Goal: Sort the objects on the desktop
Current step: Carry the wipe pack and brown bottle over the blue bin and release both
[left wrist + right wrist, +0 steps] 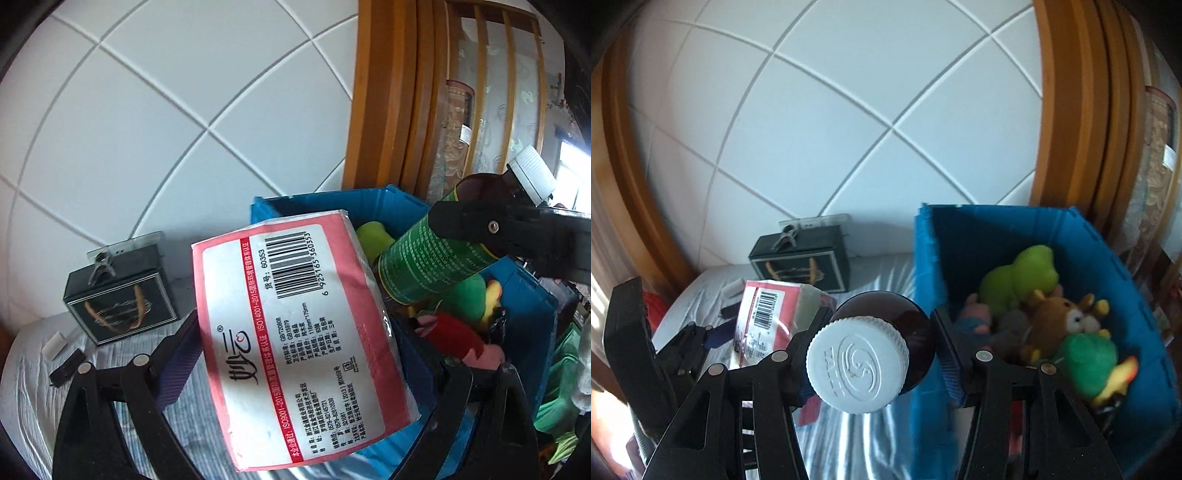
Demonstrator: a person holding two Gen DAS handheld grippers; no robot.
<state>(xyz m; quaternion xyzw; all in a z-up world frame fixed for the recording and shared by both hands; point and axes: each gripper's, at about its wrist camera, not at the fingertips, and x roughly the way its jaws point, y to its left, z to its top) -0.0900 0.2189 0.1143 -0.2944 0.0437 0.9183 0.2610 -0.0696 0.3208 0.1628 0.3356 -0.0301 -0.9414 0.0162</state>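
Note:
My left gripper is shut on a pink-and-white tissue pack with a barcode, held up in front of a blue bin. My right gripper is shut on a brown bottle with a white ribbed cap, just left of the blue bin. The left wrist view shows that bottle with its green label over the bin, gripped by the right gripper. In the right wrist view the tissue pack and the left gripper are at the left.
Several plush toys fill the bin. A black box with a metal clip on top stands against the tiled wall. A small white block and a black piece lie on the grey striped cloth. A wooden frame rises behind the bin.

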